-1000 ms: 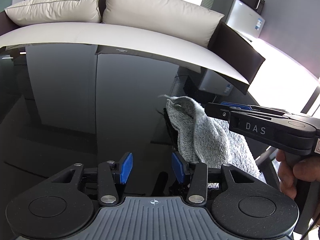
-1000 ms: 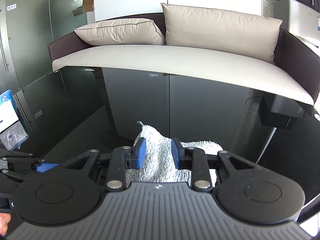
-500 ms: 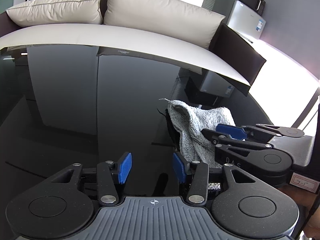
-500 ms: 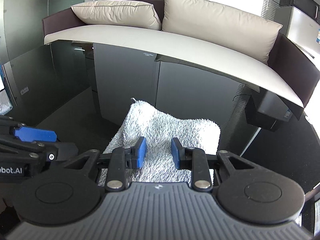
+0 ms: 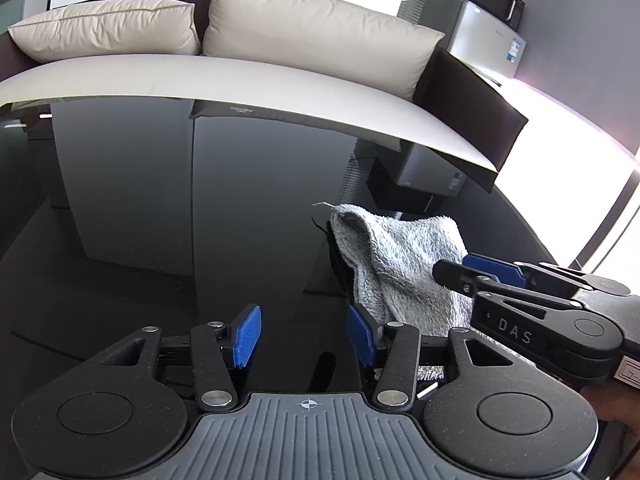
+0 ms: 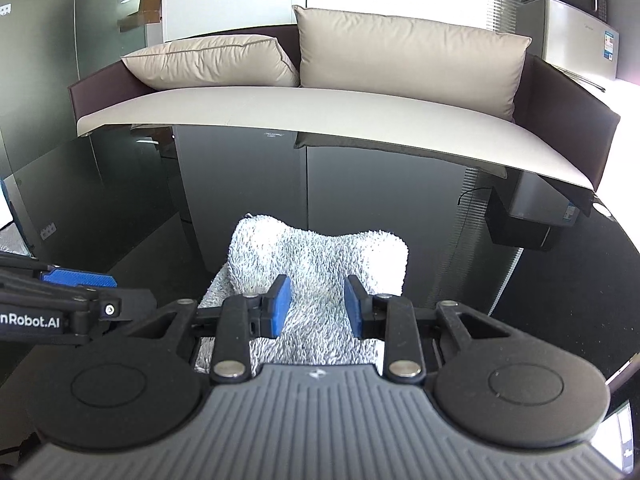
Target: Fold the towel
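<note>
Both tongs are held open: left tongs beside the rumpled grey terry towel, right tongs over it. Bunched layers risk being pinched together on the glossy black worktop.

The glossy black worktop lay bare to the left of and beyond the left gripper, so open passage was offered there. On that gripper's right the way was blocked by the rumpled grey towel, and by the right gripper, which was held over the towel's right part. The gap between the left gripper's parted jaws was occupied only by bare worktop. Beyond the far worktop edge, forward travel was bounded by a sofa with two cushions.
</note>
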A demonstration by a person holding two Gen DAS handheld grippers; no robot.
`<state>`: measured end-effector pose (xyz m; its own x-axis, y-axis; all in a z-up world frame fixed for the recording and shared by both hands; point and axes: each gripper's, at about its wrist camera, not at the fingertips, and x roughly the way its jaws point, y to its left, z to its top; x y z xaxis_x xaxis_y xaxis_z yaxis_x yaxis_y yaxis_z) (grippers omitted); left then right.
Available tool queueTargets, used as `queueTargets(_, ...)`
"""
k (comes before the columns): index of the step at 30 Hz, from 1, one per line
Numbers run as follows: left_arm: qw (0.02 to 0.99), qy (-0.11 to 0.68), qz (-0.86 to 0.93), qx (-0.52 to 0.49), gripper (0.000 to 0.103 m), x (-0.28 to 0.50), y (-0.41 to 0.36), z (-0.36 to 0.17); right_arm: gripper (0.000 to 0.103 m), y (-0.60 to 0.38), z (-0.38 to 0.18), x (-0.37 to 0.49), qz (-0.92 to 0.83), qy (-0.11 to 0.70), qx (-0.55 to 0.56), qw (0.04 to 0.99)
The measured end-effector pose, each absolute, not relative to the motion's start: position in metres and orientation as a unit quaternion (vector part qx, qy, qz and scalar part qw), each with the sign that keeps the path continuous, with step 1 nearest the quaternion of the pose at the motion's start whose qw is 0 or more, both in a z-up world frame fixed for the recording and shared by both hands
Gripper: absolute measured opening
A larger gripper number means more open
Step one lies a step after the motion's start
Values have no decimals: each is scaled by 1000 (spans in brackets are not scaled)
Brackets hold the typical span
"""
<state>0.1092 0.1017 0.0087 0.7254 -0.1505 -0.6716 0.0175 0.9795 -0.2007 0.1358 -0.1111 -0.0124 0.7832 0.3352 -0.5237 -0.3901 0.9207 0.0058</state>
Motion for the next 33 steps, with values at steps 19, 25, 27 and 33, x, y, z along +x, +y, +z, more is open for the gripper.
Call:
queueTargets(19,919,366,-124,-78,40,106,62,1,36,-166,-12,106,149,271,-7,951)
queueTargets(25,917,368,-129,-78,24,107,58,-3,36,-176,-15,103,140,277,2,951)
queueTargets(27,917,369,-131,-75,19,106,57,-4,36,-177,-16,102,140,278,3,950)
queueTargets(33,923,355,-128,-72,7,104,56,0,36,-179,-19,100,138,279,9,950)
